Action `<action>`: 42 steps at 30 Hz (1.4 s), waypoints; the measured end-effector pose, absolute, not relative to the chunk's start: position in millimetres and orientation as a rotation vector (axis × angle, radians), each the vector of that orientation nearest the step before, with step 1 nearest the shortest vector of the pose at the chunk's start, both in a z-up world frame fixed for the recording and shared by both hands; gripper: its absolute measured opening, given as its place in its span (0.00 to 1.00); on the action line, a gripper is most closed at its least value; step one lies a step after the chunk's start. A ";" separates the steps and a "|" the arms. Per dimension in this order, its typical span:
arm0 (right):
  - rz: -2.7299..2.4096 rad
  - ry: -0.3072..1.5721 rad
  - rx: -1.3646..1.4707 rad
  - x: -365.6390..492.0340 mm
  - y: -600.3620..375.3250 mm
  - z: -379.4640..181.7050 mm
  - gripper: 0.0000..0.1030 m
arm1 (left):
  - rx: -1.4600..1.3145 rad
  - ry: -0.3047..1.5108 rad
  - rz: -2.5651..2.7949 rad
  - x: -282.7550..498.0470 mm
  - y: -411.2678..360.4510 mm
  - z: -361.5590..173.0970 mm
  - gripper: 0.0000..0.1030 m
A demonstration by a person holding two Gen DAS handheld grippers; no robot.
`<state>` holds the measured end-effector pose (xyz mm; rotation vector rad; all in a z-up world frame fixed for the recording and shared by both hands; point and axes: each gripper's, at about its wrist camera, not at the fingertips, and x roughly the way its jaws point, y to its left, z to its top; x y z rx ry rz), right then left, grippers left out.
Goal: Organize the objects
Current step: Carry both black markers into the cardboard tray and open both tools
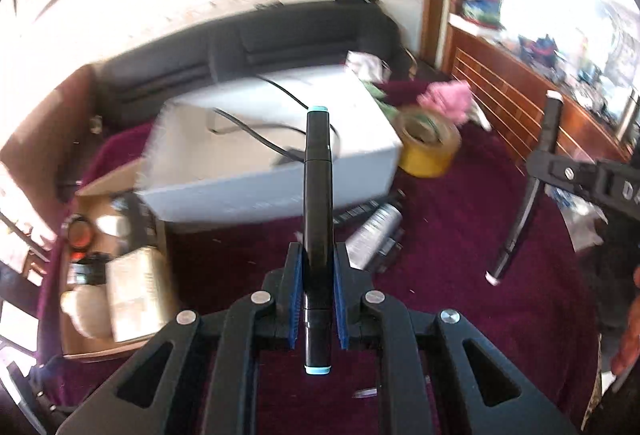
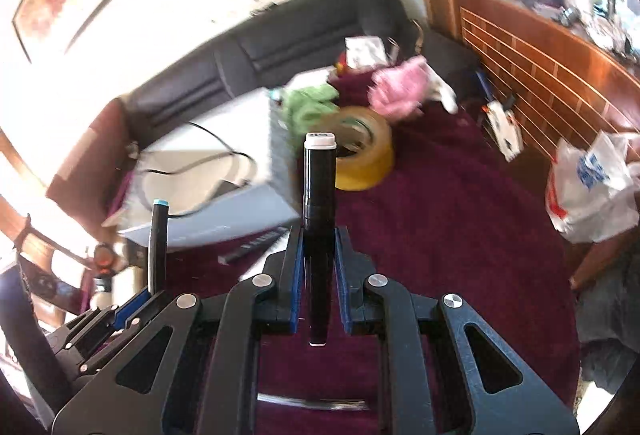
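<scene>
A maroon cloth covers the tabletop, bearing a white box and yellow tape roll. Above it, the left hand-held gripper clamps a blue-capped marker upright; the right hand-held gripper clamps a white-capped marker.

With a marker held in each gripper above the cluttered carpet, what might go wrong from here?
1. The left gripper clamps the teal-capped marker near its lower end, so the long free end might lever and slip.
2. The right gripper with the white-capped marker is close by; they could collide.
3. A drop could land among the tape roll and clutter.
</scene>
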<state>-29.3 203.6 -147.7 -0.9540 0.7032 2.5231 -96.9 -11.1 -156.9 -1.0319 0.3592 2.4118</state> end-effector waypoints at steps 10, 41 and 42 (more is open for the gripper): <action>2.695 0.648 -0.881 -21.2 149.0 -102.1 0.13 | -0.957 0.299 2.571 -92.2 -53.4 -111.2 0.12; 2.968 0.547 -0.935 -51.8 20.4 -58.5 0.13 | -0.998 0.130 2.913 -104.1 -192.6 -63.7 0.12; 2.996 0.521 -0.937 -53.2 8.9 -56.4 0.13 | -1.009 0.127 2.920 -106.2 -194.9 -63.1 0.12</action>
